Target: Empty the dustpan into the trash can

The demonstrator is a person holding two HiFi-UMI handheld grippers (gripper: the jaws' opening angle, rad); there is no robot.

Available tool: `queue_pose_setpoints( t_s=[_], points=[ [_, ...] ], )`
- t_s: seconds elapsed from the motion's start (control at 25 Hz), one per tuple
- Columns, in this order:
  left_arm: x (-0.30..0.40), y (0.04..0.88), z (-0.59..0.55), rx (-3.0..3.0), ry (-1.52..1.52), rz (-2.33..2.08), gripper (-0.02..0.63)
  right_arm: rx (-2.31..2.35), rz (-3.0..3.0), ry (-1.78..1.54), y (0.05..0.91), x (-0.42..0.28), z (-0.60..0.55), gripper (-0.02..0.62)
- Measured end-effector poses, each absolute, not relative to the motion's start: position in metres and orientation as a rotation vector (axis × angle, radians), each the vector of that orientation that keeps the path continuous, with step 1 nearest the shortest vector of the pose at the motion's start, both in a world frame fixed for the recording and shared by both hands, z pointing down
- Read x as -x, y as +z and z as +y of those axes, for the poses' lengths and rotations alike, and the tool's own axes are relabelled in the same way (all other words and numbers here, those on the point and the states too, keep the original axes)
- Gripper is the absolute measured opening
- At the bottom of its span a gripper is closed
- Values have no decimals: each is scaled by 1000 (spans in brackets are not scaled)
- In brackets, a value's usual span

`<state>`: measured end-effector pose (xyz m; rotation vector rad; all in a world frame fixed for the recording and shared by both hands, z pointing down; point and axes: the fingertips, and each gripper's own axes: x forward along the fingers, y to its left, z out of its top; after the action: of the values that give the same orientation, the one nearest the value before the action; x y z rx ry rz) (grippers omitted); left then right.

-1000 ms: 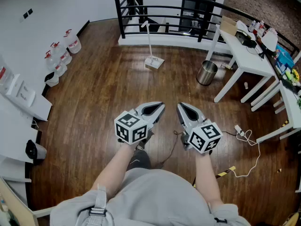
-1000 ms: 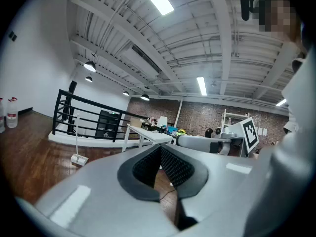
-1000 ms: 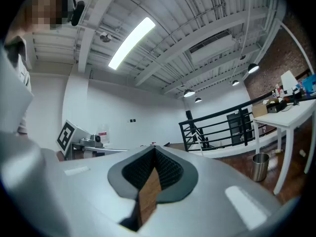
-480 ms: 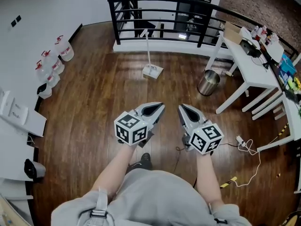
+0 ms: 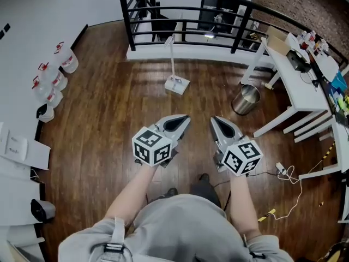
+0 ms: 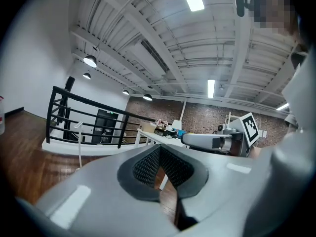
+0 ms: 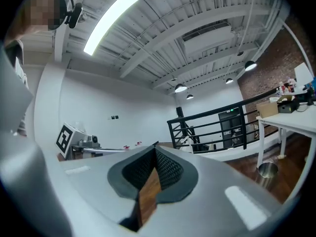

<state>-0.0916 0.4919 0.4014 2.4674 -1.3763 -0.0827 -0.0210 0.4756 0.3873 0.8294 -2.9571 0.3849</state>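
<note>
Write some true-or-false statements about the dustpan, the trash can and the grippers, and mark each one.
The dustpan stands on the floor near the railing. True.
The left hand-held gripper holds the dustpan. False: it is shut on nothing, and the dustpan stands apart from it.
The trash can stands upright beside the table. True.
The right hand-held gripper is open. False: its jaws are together, with nothing between them.

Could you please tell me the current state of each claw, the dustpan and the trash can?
left claw: shut, empty.
right claw: shut, empty.
dustpan: standing on the floor, handle upright, not held.
trash can: upright beside the white table, no lid.
</note>
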Motion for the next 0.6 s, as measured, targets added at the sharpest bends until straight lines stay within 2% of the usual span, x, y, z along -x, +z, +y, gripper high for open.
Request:
queue_pose_setpoints(
  t_s=[0.44, 0.52, 0.6],
  points=[
    [98, 427, 285, -2454, -62, -1411, 8, -799, -2948, 441, 409, 31, 269, -2],
    [99, 428, 243, -2443, -113, -1413, 40, -772, -2945, 442, 408, 35, 225, -2],
    [100, 429, 207, -2424, -157, -1422, 44, -741, -2939, 440, 407, 38, 185, -2]
  ],
)
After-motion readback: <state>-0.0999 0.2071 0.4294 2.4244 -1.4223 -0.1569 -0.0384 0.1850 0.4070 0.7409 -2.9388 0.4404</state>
